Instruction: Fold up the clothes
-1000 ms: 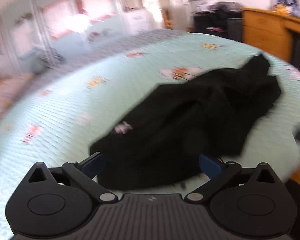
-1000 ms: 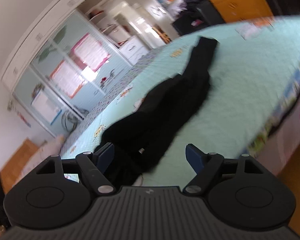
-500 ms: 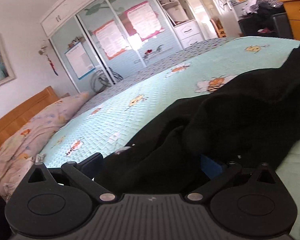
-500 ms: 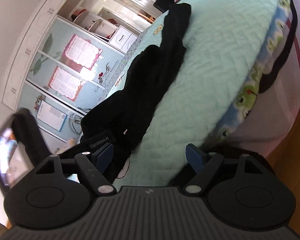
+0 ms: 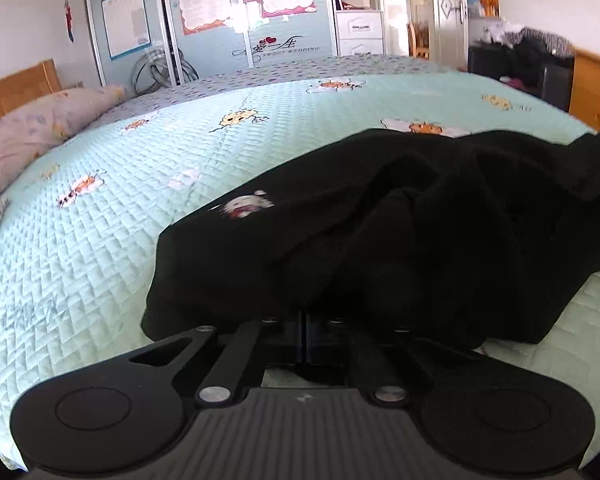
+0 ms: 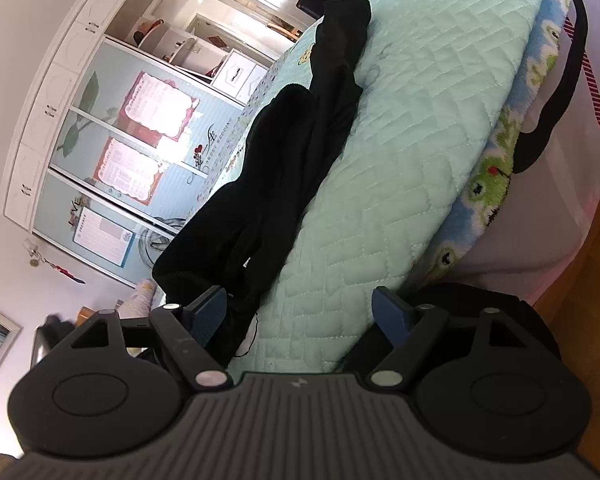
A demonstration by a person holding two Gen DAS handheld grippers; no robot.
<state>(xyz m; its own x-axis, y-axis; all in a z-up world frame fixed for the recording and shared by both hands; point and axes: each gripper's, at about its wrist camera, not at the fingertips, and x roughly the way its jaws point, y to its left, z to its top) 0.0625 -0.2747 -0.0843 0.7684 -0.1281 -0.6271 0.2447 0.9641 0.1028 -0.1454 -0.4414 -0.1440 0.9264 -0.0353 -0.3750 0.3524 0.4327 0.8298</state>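
Since the earlier frames the left tongs (image 5: 303,334) have gone from standing wide over the black garment (image 5: 380,232) to fully closed at its near hem, their arms drawn together and their tips lost under the dark cloth — a pinch on the edge, by the look of it, though the pads themselves are hidden. Meanwhile the right tongs (image 6: 300,312) have dropped lower and rolled, so that the bed now runs steeply from 6 o'clock up toward 1 o'clock in their view. They stand wide, holding nothing: one blue pad sits just beside the garment's near end at about 9 o'clock, the other hangs past the quilt's edge. The garment lies crumpled on the mint-green quilted bedspread (image 5: 120,240), stretched in a long rumpled strip away from the bed's near side, with a small cartoon patch (image 5: 246,206) facing up at 11 o'clock from the left tongs. Gripping the hem low and near makes sense as a first step: one corner pinned gives the cloth an anchor, and the right tongs seem poised to take the neighbouring edge so the piece can be lifted and spread flat before any fold. No baskets or bins show near the garment; the wardrobe (image 5: 220,20) beyond the bed, at 12 o'clock, has its sliding doors shut, contents unseen.
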